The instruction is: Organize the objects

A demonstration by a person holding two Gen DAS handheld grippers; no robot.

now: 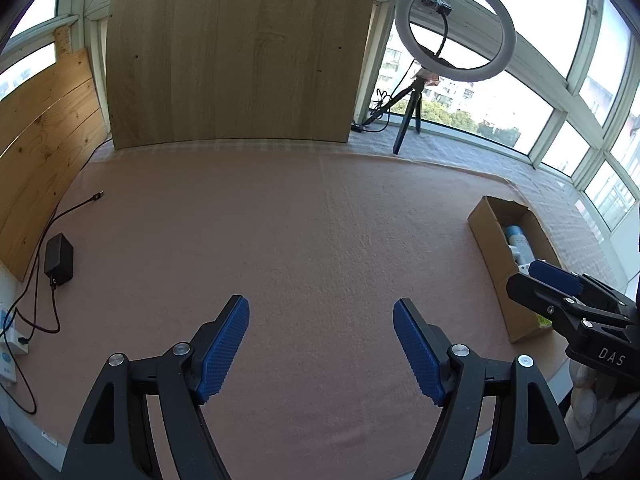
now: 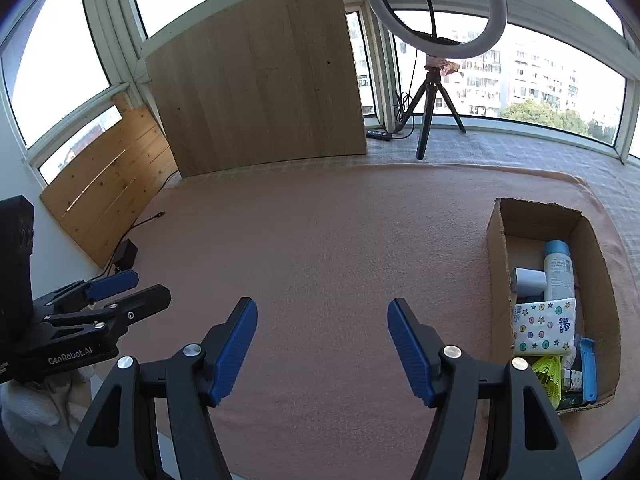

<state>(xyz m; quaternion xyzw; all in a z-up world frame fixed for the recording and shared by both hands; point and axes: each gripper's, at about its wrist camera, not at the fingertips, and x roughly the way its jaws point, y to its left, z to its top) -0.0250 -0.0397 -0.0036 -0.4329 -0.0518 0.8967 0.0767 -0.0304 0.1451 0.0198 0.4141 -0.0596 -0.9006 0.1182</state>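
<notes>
1. Nearest the lens in the left wrist view, the left gripper [image 1: 320, 344] fills the bottom of the frame, its two blue ribbed pads [image 1: 224, 350] spread well apart with only bare pink cloth between them; it has hold of nothing.
2. In the right wrist view the right gripper [image 2: 322, 346] sits likewise at the bottom centre, jaws parted wide and empty over the same cloth.
3. Each gripper shows in the other's view: the right one at the right edge of the left view, the left one at the lower left of the right view.
4. The pink cloth [image 2: 320, 240] covers the middle of both frames and lies bare apart from the box.
5. A cardboard box [image 2: 496, 240] stands open at the right of the right view, near the cloth's right edge.
6. Inside it lie a blue-capped spray can [image 2: 558, 268], a white tube [image 2: 530, 278] beside it, a star-printed tissue pack [image 2: 544, 326], a yellow shuttlecock [image 2: 550, 376] and a blue strip [image 2: 588, 372] along the right wall.
7. A wooden board [image 2: 260, 80] leans upright at the top centre, with a pine panel [image 2: 108, 184] to its left.
8. A ring light [image 2: 436, 8] on a black tripod [image 2: 430, 108] stands at the upper right before the windows.
9. A black power adapter [image 1: 59, 258] and its cables lie at the left edge of the left view.
</notes>
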